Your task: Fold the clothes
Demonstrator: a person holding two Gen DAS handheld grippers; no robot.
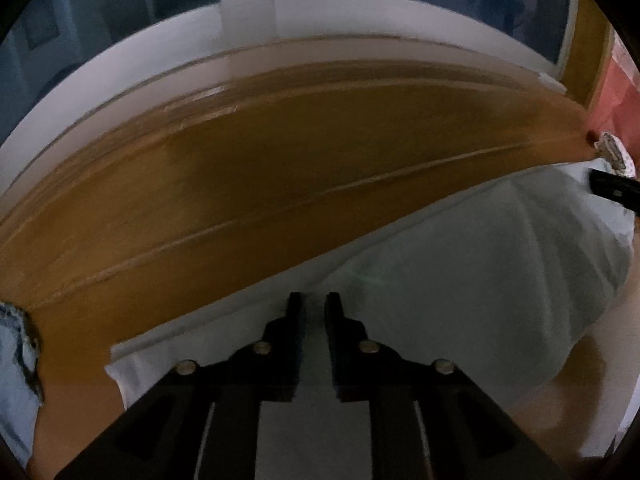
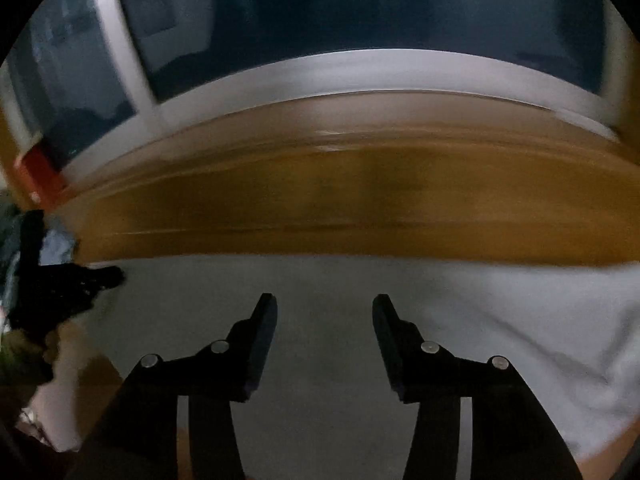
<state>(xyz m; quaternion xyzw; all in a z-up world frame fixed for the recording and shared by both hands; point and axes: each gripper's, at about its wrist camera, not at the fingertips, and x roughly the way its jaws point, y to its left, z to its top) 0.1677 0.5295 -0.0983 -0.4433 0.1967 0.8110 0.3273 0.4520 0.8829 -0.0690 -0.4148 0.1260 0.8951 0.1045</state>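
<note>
While the left wrist view looked along the desk (image 1: 248,184), the left gripper (image 1: 313,306) had its fingers nearly closed over the near-left corner of the white garment (image 1: 480,280), though whether they pinched cloth I cannot tell. Seen from the right wrist, the right gripper (image 2: 324,308) hung spread apart above the garment, whose far hem ran crosswise ahead, parallel to the desk's far edge.
</note>
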